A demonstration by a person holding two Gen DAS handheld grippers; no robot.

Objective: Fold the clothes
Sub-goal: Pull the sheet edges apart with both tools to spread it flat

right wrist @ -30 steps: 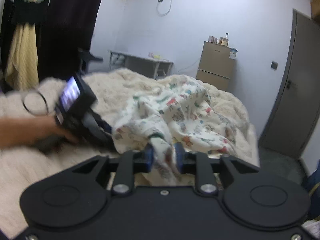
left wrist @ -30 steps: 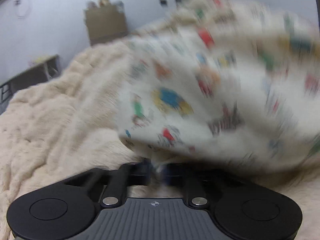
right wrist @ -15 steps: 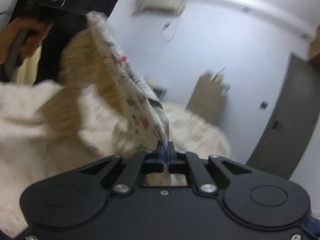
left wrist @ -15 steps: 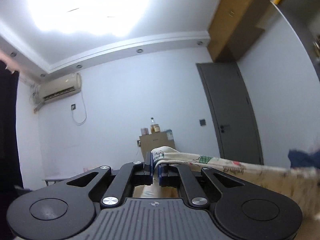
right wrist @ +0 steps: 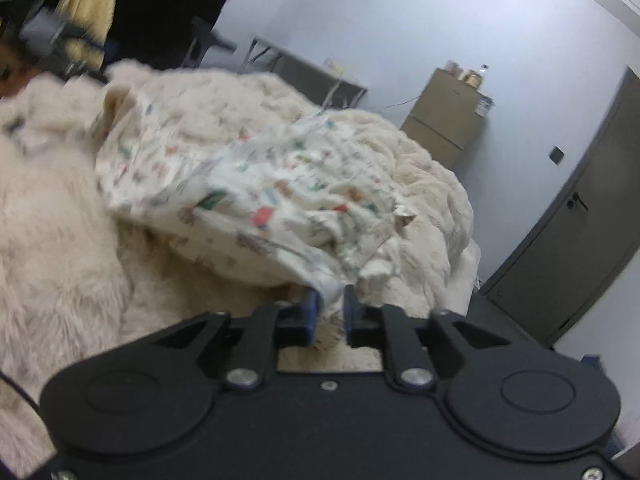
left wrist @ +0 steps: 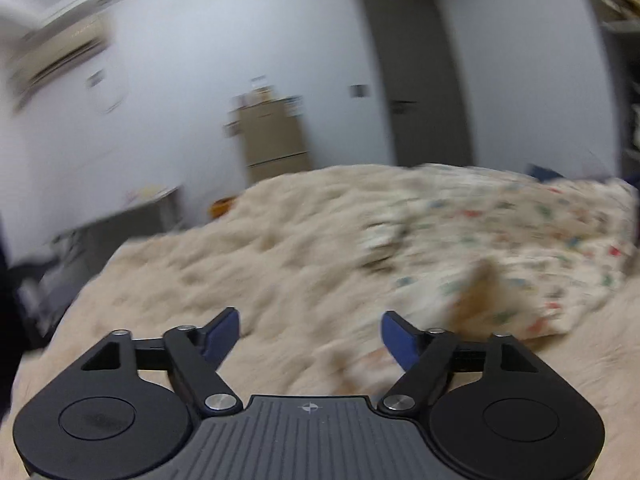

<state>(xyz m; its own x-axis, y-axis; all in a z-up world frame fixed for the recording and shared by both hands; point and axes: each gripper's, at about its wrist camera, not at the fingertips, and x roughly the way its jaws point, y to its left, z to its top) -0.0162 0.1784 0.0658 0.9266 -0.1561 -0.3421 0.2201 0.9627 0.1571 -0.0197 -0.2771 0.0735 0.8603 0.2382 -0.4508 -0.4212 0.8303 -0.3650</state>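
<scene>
Left tool [left wrist: 310, 330] opening wide, empty; garment [left wrist: 520, 248] off right. Right tool [right wrist: 328, 314] opening, garment's edge between pads.

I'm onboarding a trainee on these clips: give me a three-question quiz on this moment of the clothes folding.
1. True or false: the left hand-held gripper has cloth between its fingers.
2. Which hand-held gripper has the printed garment between its fingers?
3. The garment lies on: A) a fluffy blanket B) a wooden table C) the floor.

Key: 1 false, its jaws are opening over bare blanket. 2 the right hand-held gripper, jaws opening. 3 A.
</scene>
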